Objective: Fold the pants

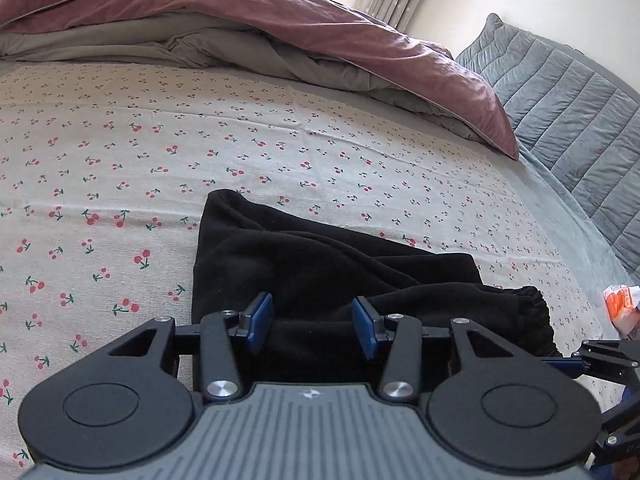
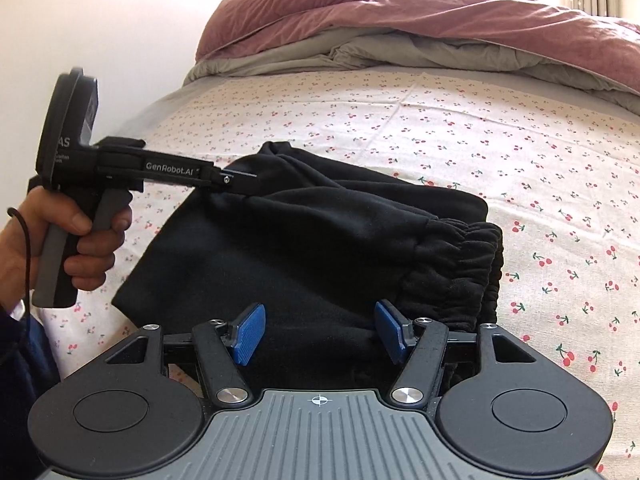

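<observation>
The bed [image 1: 280, 128] is covered by a pale sheet [image 2: 500, 128] printed with small red cherries. Black pants [image 1: 320, 276] are laid folded on it near the front, the gathered elastic waistband [image 2: 468, 256] turned to the right. Across the far end, a mauve duvet [image 1: 280, 12] with a grey underside is bunched up. At the right edge, a small orange-and-white packet [image 1: 622, 304] is seen, only partly in view.

Cherry-print sheet [image 1: 280, 128], mauve duvet [image 1: 280, 12], grey quilt [image 1: 560, 92].

"GenRobot.AI" on left gripper [image 2: 240, 180]
</observation>
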